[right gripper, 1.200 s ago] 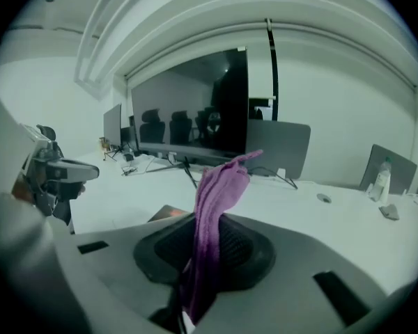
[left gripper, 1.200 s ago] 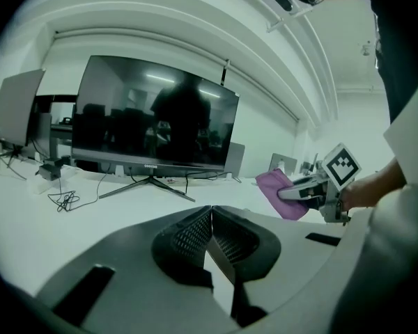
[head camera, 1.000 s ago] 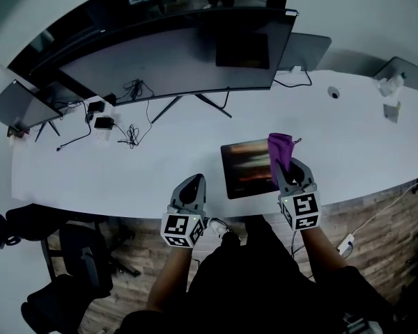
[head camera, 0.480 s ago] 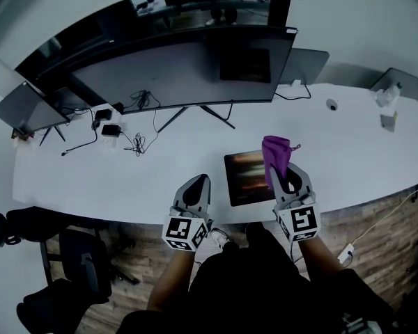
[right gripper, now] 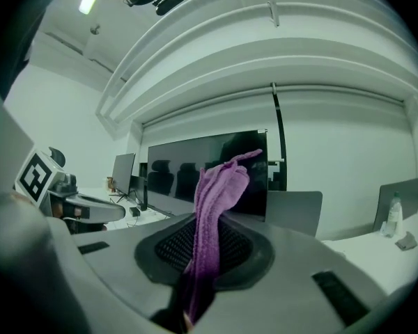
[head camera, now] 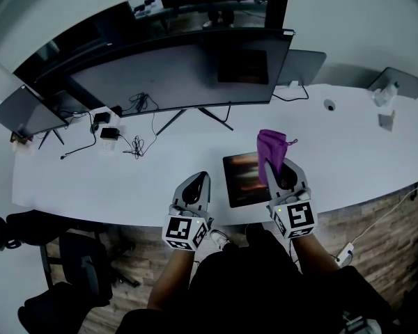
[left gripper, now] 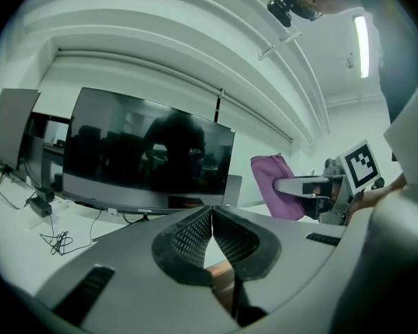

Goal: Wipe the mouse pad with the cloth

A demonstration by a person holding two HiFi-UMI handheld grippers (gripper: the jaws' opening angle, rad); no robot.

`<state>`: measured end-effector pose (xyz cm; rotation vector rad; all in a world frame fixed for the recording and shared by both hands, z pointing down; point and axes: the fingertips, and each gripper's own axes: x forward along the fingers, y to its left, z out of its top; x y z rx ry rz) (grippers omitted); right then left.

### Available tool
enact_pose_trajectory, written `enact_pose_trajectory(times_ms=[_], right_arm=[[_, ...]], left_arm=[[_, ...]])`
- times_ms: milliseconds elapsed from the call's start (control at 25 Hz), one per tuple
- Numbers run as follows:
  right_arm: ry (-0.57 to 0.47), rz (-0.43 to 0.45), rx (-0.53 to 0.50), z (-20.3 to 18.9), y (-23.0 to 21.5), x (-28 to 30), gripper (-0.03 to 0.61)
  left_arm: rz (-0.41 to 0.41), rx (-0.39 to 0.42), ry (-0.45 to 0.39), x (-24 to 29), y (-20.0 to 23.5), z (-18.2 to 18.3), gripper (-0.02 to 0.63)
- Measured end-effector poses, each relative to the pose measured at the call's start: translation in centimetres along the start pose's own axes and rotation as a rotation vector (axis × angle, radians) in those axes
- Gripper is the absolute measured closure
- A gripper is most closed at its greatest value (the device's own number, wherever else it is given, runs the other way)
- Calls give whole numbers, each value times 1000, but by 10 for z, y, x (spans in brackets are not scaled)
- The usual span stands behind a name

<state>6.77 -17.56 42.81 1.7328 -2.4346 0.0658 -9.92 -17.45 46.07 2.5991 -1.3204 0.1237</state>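
Observation:
A dark mouse pad (head camera: 245,179) lies flat on the white desk (head camera: 125,179) near its front edge. My right gripper (head camera: 283,174) hovers over the pad's right edge, shut on a purple cloth (head camera: 270,149) that sticks up out of its jaws; the cloth (right gripper: 212,214) stands pinched between the dark pads in the right gripper view. My left gripper (head camera: 194,188) is left of the pad at the desk's front edge, tilted upward, jaws shut with nothing between them (left gripper: 210,234). The purple cloth (left gripper: 273,193) also shows in the left gripper view at the right.
A wide curved monitor (head camera: 188,65) stands at the back of the desk, with cables and small adapters (head camera: 115,131) to its left. A laptop (head camera: 303,54) sits behind the pad, another screen (head camera: 28,113) at far left. Small items (head camera: 383,106) lie far right. A chair (head camera: 70,256) stands below left.
My right gripper and the cloth have drifted slightly left and up over the pad. The left gripper has hardly moved.

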Motion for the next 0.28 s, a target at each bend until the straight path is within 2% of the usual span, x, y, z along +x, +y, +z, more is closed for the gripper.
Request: enact_pose_trajectory(times_ms=[280], right_arm=[[0, -1, 4, 0, -5, 8, 512]], left_arm=[[-1, 6, -14, 9, 0, 5, 592]])
